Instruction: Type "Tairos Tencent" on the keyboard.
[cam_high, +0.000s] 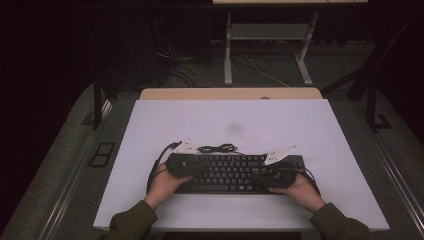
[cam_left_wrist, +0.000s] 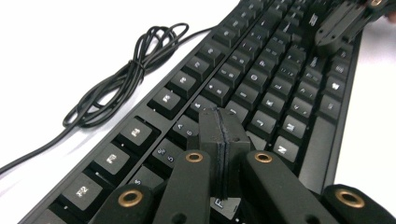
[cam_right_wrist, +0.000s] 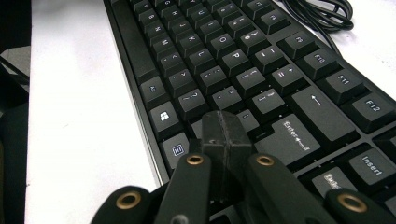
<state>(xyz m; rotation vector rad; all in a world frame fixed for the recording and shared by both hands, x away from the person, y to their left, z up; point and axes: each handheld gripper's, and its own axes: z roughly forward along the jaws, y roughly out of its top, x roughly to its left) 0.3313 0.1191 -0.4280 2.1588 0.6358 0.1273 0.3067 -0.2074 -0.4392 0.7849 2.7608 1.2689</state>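
Keyboard (cam_high: 235, 172) lies flat on the white bench (cam_high: 230, 120), near its front edge, at about 6 o'clock from the bench middle in the high view. Its thin black cable (cam_high: 217, 148) is coiled loosely just behind it, at 12 o'clock from the left half of the keys.

The left tongs (cam_left_wrist: 222, 128) are pressed together with nothing between them, and their tip rests over the number and letter rows near the left end. The right tongs (cam_right_wrist: 227, 128) are also pressed together and empty, with the tip over the keys just beside the Enter key (cam_right_wrist: 294, 135) at the right end.

I judge the keyboard to be stiff and moderately heavy for its size, so it should not bend when lifted. The keycaps are smooth and can sink or pop off, so they are a poor place to take hold. Better is the hard frame at the two short ends, at 9 and 3 o'clock, one tongs on each. The cable is soft and may drag or catch.
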